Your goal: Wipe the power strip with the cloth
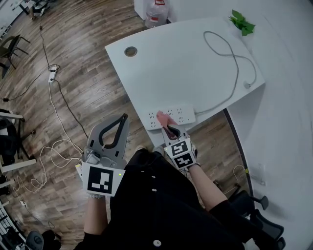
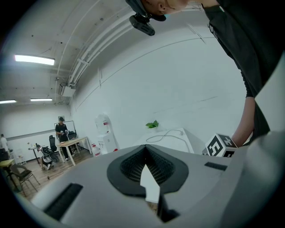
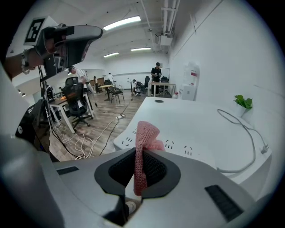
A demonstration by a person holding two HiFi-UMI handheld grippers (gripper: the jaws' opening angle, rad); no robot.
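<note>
A white power strip point(image 1: 168, 117) lies at the near edge of the white table point(image 1: 181, 63), its grey cord point(image 1: 230, 58) looping toward the back. My right gripper point(image 1: 169, 129) is shut on a pink cloth point(image 1: 164, 117), whose free end hangs over the strip's middle. In the right gripper view the cloth point(image 3: 143, 147) stands up between the jaws, with the power strip point(image 3: 156, 142) just beyond it. My left gripper point(image 1: 122, 118) is held over the floor, left of the table, shut and empty. Its jaws point(image 2: 144, 149) meet at the tips.
A green plant point(image 1: 241, 22) sits at the table's far corner and a round cable hole point(image 1: 130, 51) at the far left. Cables and another power strip point(image 1: 51, 75) trail over the wooden floor. A water dispenser point(image 1: 155, 12) stands behind the table. Office chairs stand at the left.
</note>
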